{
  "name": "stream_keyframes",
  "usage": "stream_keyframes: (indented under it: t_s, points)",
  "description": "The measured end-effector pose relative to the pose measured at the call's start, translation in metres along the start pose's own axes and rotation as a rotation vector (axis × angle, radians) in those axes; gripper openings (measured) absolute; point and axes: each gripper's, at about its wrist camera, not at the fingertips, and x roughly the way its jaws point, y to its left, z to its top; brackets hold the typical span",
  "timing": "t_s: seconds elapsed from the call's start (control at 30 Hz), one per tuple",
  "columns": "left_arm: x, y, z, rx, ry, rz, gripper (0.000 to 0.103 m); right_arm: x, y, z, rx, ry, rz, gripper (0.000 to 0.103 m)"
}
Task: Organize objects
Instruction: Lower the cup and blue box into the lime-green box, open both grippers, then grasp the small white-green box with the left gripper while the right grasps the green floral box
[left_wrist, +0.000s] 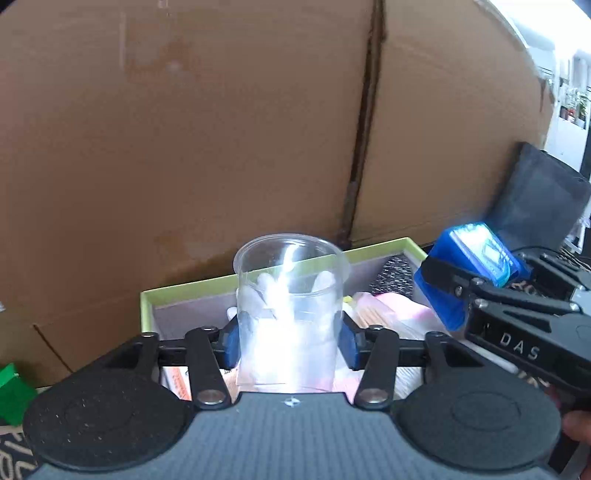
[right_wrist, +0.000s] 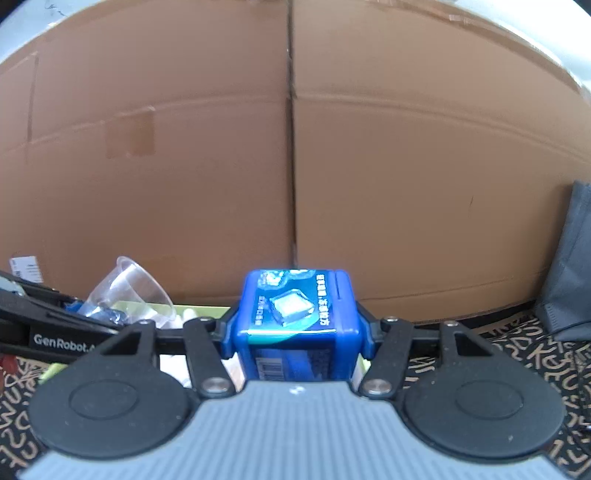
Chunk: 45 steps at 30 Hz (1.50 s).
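A clear plastic cup (left_wrist: 290, 291) stands upright between the blue pads of my left gripper (left_wrist: 290, 334), which press on its two sides. The cup hangs over a shallow green-rimmed box (left_wrist: 184, 291). My right gripper (right_wrist: 295, 325) is shut on a small blue box with a printed label (right_wrist: 295, 306). In the left wrist view that blue box (left_wrist: 476, 258) and the right gripper (left_wrist: 480, 280) hover at the right end of the green-rimmed box. From the right wrist view the cup (right_wrist: 129, 291) looks tilted in the left gripper (right_wrist: 96, 314).
A large cardboard carton (left_wrist: 221, 129) rises directly behind the green-rimmed box. Inside that box lie a pink packet (left_wrist: 391, 306) and a black mesh item (left_wrist: 395, 273). A dark grey bag (right_wrist: 569, 258) leans at the right on a patterned mat (right_wrist: 517, 350). A green object (left_wrist: 11, 391) sits far left.
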Motion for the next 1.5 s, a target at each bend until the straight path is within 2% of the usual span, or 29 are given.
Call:
stream_keyframes:
  t_s: [0.03, 0.07, 0.1, 0.17, 0.27, 0.33, 0.43, 0.57, 0.77, 0.93, 1.07, 1.2, 1.37, 1.5]
  points:
    - [0.006, 0.002, -0.003, -0.011, -0.01, -0.001, 0.064, 0.009, -0.001, -0.003, -0.002, 0.016, 0.005, 0.058]
    - [0.01, 0.004, -0.006, -0.021, -0.014, 0.0, 0.08, 0.019, -0.001, -0.007, -0.01, 0.042, 0.013, 0.059]
    - [0.013, 0.007, -0.009, -0.033, -0.011, 0.006, 0.089, 0.027, 0.0, -0.012, -0.016, 0.072, 0.023, 0.06]
    - [0.016, 0.012, -0.015, -0.047, -0.003, 0.033, 0.089, 0.035, 0.004, -0.023, -0.03, 0.1, 0.023, 0.077]
    - [0.014, 0.022, -0.022, -0.061, 0.006, 0.033, 0.089, 0.031, 0.007, -0.032, -0.029, 0.07, 0.016, 0.09]
    - [0.011, 0.03, -0.023, -0.086, 0.014, 0.038, 0.089, 0.028, 0.009, -0.034, -0.021, 0.065, 0.028, 0.094]
    - [-0.001, 0.032, -0.021, -0.117, 0.011, 0.034, 0.089, 0.021, 0.019, -0.03, -0.056, 0.046, 0.013, 0.095]
    - [-0.029, 0.033, -0.018, -0.118, -0.046, 0.044, 0.089, 0.004, 0.026, -0.015, -0.067, -0.02, 0.019, 0.103]
    - [-0.092, 0.04, -0.034, -0.129, -0.117, 0.05, 0.09, -0.047, 0.052, -0.008, -0.102, -0.112, 0.053, 0.103]
    - [-0.137, 0.053, -0.062, -0.149, -0.123, 0.066, 0.09, -0.105, 0.069, -0.02, -0.106, -0.135, 0.13, 0.103]
    - [-0.163, 0.066, -0.092, -0.163, -0.086, 0.083, 0.09, -0.139, 0.091, -0.033, -0.13, -0.1, 0.201, 0.103]
    - [-0.185, 0.077, -0.123, -0.159, -0.048, 0.112, 0.09, -0.157, 0.117, -0.054, -0.14, -0.014, 0.284, 0.103]
    - [-0.2, 0.099, -0.157, -0.156, 0.016, 0.165, 0.09, -0.163, 0.152, -0.08, -0.192, 0.087, 0.386, 0.103]
    - [-0.207, 0.126, -0.177, -0.193, 0.057, 0.234, 0.09, -0.165, 0.182, -0.087, -0.268, 0.097, 0.423, 0.103]
